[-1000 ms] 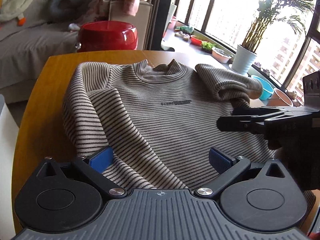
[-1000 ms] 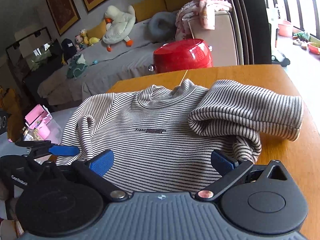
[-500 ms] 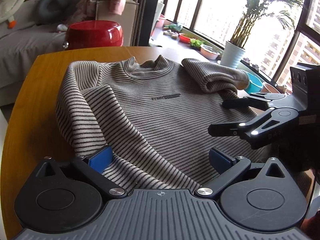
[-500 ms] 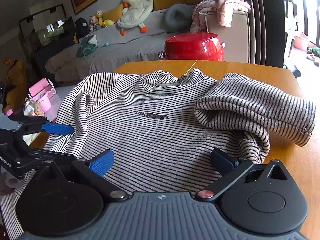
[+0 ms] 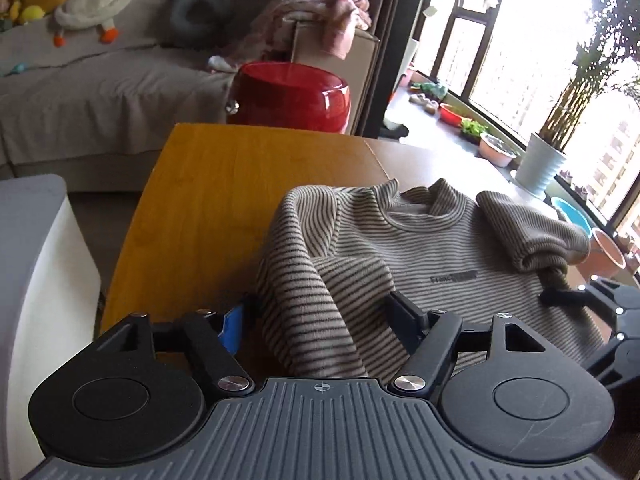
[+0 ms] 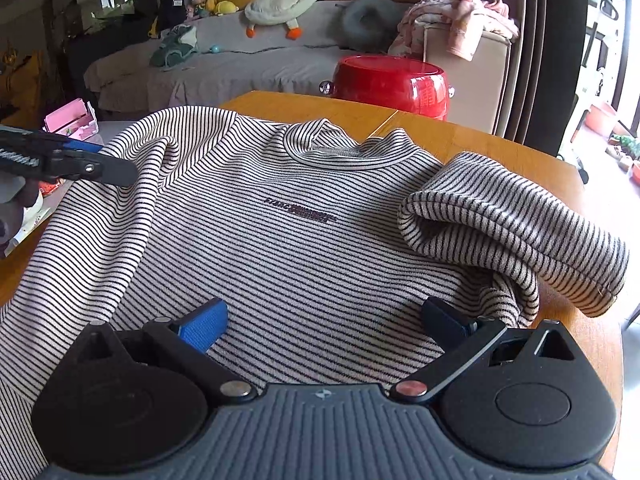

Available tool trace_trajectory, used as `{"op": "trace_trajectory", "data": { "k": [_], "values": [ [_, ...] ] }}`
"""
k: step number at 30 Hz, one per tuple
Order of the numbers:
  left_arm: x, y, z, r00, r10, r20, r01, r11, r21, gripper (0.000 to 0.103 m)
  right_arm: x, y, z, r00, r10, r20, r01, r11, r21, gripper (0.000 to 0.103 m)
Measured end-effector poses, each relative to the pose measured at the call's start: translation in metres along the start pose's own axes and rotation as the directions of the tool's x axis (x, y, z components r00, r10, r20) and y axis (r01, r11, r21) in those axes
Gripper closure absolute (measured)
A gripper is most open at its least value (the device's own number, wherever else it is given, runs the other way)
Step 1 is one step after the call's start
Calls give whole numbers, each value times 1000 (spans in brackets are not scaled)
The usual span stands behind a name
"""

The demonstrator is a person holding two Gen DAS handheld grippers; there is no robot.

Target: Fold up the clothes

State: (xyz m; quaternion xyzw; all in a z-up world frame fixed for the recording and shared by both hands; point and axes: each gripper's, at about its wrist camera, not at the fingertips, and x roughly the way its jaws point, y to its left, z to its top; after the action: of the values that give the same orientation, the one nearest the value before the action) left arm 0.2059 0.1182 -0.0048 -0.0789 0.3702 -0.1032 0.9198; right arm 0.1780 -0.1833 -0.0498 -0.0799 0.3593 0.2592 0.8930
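- Striped sweater [image 6: 304, 216] is laid flat on the wooden table [image 5: 224, 184].
- Left gripper [image 5: 316, 320] is being closed around a bunched sleeve fold.
- Right gripper [image 6: 320, 320] is held wide open, nothing gripped.

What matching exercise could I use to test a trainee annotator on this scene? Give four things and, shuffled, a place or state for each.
Things:
1. striped sweater
2. folded sleeve
3. red pot
4. plush duck

Places or states:
A. on the sofa
B. beyond the table's far edge
C. spread on the wooden table, chest print up
D. doubled over at the sweater's right side in the right wrist view

Pairs: 1-C, 2-D, 3-B, 4-A
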Motion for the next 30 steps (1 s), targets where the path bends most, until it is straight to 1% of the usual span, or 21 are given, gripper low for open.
{"op": "trace_trajectory", "data": {
  "k": [2, 4, 5, 6, 8, 9, 11, 12, 14, 15, 16, 18, 20, 21, 22, 23, 25, 27, 28, 29, 30],
  "values": [
    [10, 1, 7, 1000, -1, -6, 1, 1000, 13, 33, 0, 0, 0, 1000, 0, 3, 0, 1000, 1, 0],
    [19, 3, 12, 1000, 7, -15, -7, 999, 33, 56, -1, 0, 0, 1000, -1, 5, 1, 1000, 1, 0],
    [23, 4, 15, 1000, 17, -13, -16, 999, 42, 59, -1, 0, 0, 1000, 0, 6, 0, 1000, 3, 0],
    [22, 8, 19, 999, 36, 5, -36, 998, 47, 64, -1, 0, 0, 1000, 1, 7, -1, 1000, 4, 0],
    [18, 17, 27, 993, 105, 61, -109, 993, 54, 82, -2, 0, 0, 1000, 1, 9, -1, 1000, 8, 0],
    [18, 23, 32, 989, 130, 69, -133, 990, 43, 82, -3, -1, 0, 1000, 1, 12, -2, 1000, 13, 0],
    [15, 37, 40, 984, 161, 79, -162, 987, 12, 76, -4, -2, 0, 1000, 0, 20, 0, 1000, 28, 0],
    [10, 41, 43, 988, 135, 73, -134, 991, -18, 70, -6, -4, 0, 1000, -9, 27, 8, 999, 43, 0],
    [-2, 36, 41, 989, 111, 95, -111, 994, -12, 59, -14, -11, 0, 998, -46, 50, 40, 994, 99, 0],
    [-8, 32, 40, 989, 97, 108, -96, 995, -7, 47, -18, -15, 0, 996, -65, 61, 57, 990, 129, 1],
    [-14, 27, 38, 990, 71, 119, -70, 998, -9, 37, -26, -20, 0, 994, -80, 81, 66, 985, 159, 6],
    [-26, 17, 34, 989, 15, 145, -13, 1000, -16, 27, -45, -34, 2, 986, -107, 127, 75, 969, 236, 14],
    [-37, 5, 27, 981, -51, 186, 58, 998, -33, 18, -65, -58, 2, 974, -153, 165, 84, 927, 366, 23],
    [-42, -2, 24, 974, -89, 207, 100, 994, -43, 9, -74, -71, 2, 969, -172, 179, 78, 896, 438, 32],
    [-44, -8, 18, 967, -139, 215, 155, 986, -56, 5, -80, -87, -1, 964, -189, 187, 67, 853, 518, 37],
    [-41, -14, 12, 959, -194, 205, 212, 975, -70, 4, -84, -103, -4, 959, -207, 192, 53, 800, 597, 38],
    [-32, -26, -3, 939, -297, 175, 317, 944, -97, 0, -83, -127, -11, 954, -232, 190, 31, 707, 707, 39],
    [-9, -35, -23, 929, -362, 79, 369, 921, -121, 0, -71, -144, -18, 954, -231, 190, -5, 625, 781, 39],
    [1, -37, -33, 926, -376, 47, 379, 915, -137, 0, -60, -150, -20, 959, -214, 188, -26, 591, 807, 39],
    [6, -37, -41, 922, -383, 56, 387, 914, -126, 0, -50, -154, -21, 962, -202, 186, -42, 560, 828, 40],
    [11, -36, -50, 919, -390, 65, 395, 912, -115, 0, -40, -156, -21, 963, -196, 186, -53, 538, 841, 49]
  ]
}}
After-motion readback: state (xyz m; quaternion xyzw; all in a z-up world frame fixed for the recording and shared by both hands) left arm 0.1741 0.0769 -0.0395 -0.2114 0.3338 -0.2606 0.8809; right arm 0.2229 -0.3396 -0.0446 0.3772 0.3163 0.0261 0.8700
